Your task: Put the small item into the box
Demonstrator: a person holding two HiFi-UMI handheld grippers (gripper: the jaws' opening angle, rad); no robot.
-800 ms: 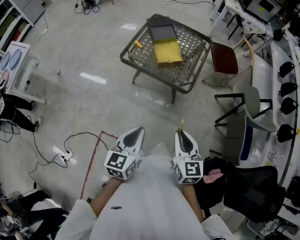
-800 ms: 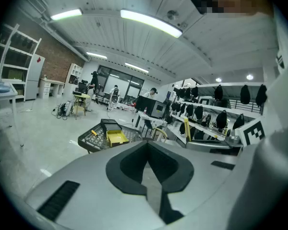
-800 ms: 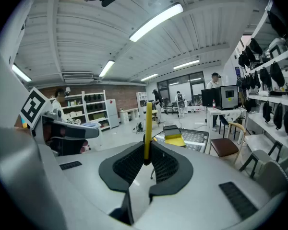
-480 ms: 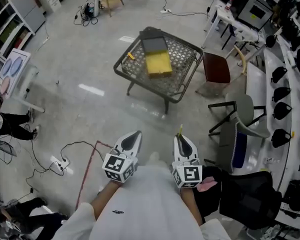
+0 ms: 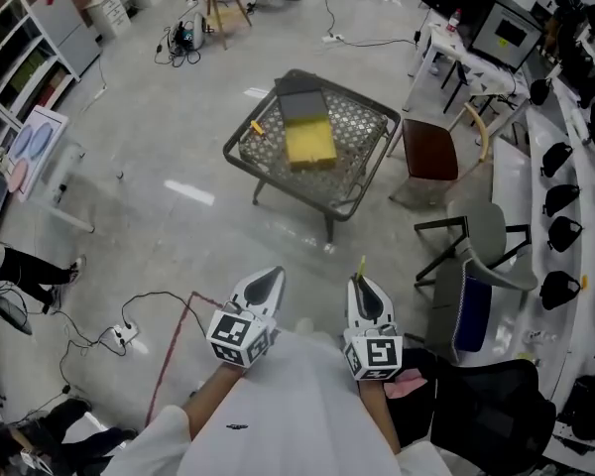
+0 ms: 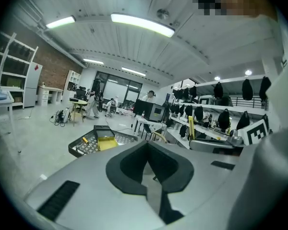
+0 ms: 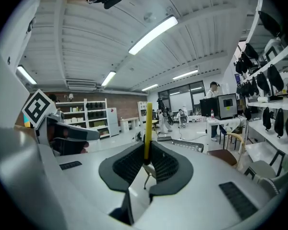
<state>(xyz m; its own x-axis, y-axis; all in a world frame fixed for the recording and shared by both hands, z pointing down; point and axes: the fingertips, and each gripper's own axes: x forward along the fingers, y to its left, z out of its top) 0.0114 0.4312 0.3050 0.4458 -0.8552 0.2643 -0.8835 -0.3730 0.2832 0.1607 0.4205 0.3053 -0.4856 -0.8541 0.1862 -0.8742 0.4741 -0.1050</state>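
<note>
right gripper [image 7: 145, 158] clamps yellow stick [image 7: 147, 128]; box [image 5: 308, 139] well apart

A glossy grey floor [image 5: 159, 147] holds a brown chair [image 5: 428, 150] and a grey chair [image 5: 486, 228], near each other at right. A black cable [image 5: 164, 293] runs to a power strip [image 5: 119, 337] beside a red tape line [image 5: 174, 355]. White shelves [image 5: 25, 28] stand at far left.

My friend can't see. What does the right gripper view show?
The right tool pinches a thin yellow stick that points up in the picture. Far behind it stand a low mesh table and white shelves.
</note>
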